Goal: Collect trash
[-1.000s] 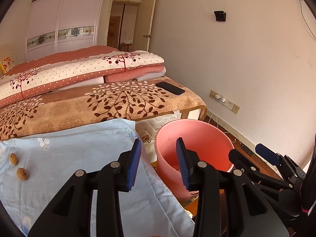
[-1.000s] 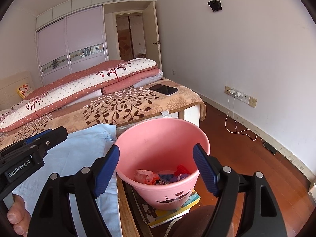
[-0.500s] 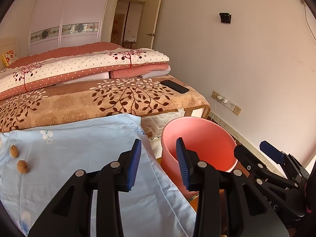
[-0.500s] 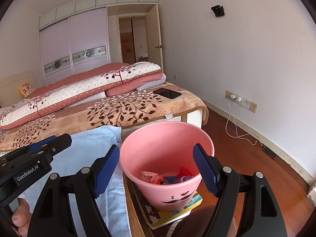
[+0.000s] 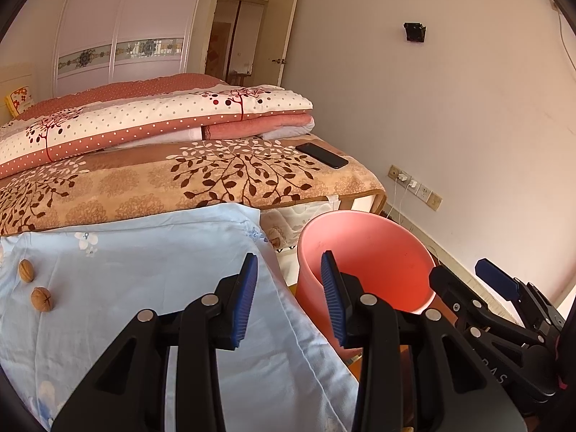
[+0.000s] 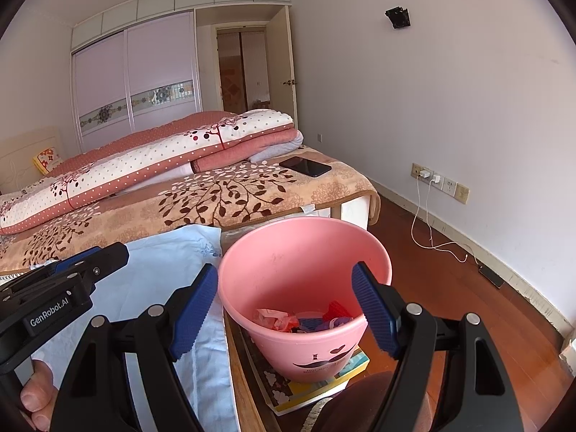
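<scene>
A pink bucket (image 6: 306,252) stands on a book right of the table; it holds several pieces of coloured trash (image 6: 306,320). It also shows in the left wrist view (image 5: 363,248). Two walnuts (image 5: 36,286) lie on the light blue cloth (image 5: 144,262) at the far left. My left gripper (image 5: 288,302) is open and empty over the cloth's right edge. My right gripper (image 6: 284,306) is wide open and empty, in front of the bucket, its fingers either side of it. The right gripper shows in the left wrist view (image 5: 496,280).
A bed with a brown leaf-patterned blanket (image 5: 180,180) and folded quilts (image 5: 162,118) lies behind the table. A black phone (image 5: 322,154) rests on the bed's corner. A charger cable (image 6: 432,237) trails on the wooden floor (image 6: 486,306) along the right wall.
Both grippers have drawn back and risen slightly; the bucket and cloth sit a little lower and farther in view. Both stay open and empty.
</scene>
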